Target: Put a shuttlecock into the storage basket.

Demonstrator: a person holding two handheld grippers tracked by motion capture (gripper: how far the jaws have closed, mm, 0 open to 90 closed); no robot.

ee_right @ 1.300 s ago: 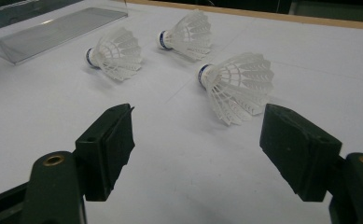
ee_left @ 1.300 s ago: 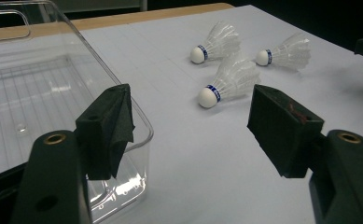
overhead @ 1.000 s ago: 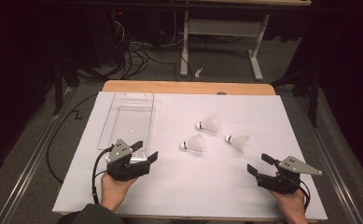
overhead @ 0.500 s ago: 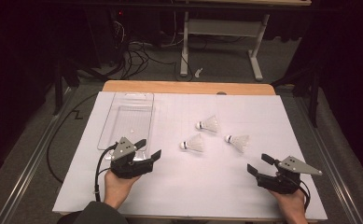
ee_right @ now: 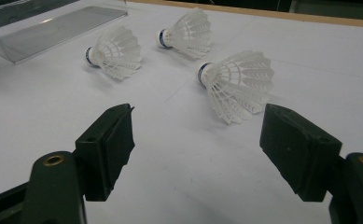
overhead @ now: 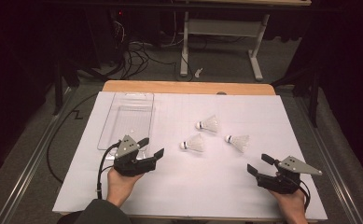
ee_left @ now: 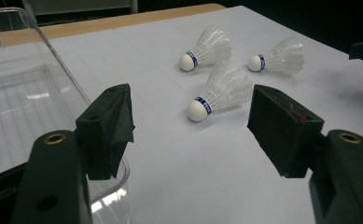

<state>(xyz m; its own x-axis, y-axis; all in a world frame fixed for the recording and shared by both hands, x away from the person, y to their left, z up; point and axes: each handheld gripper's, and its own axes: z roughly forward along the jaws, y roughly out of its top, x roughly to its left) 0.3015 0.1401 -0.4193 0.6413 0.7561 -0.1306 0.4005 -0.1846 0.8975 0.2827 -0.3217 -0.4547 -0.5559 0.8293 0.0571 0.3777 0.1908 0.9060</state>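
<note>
The left gripper stood with jaws apart beside the clear tray, which held nothing. The right gripper also gaped. Three shuttlecocks lay beyond on the white sheet, nothing blocking them.

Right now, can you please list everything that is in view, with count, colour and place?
shuttlecocks: 3, white with blue band, lying on the sheet right of centre; one nearest the left claw, one farther back, one to the right
tray: 1, clear plastic, on the sheet's left part, just beyond the left claw
sheet: 1, white, covering most of the table
table: 1, wooden, its edge showing at the far side
stand: 1, white metal, on the floor behind the table
cables: several, black, on the floor behind the table
left claw: 1, black, open, near edge, left side
right claw: 1, black, open, near edge, right side
hands: 2, holding the claws, bottom
</note>
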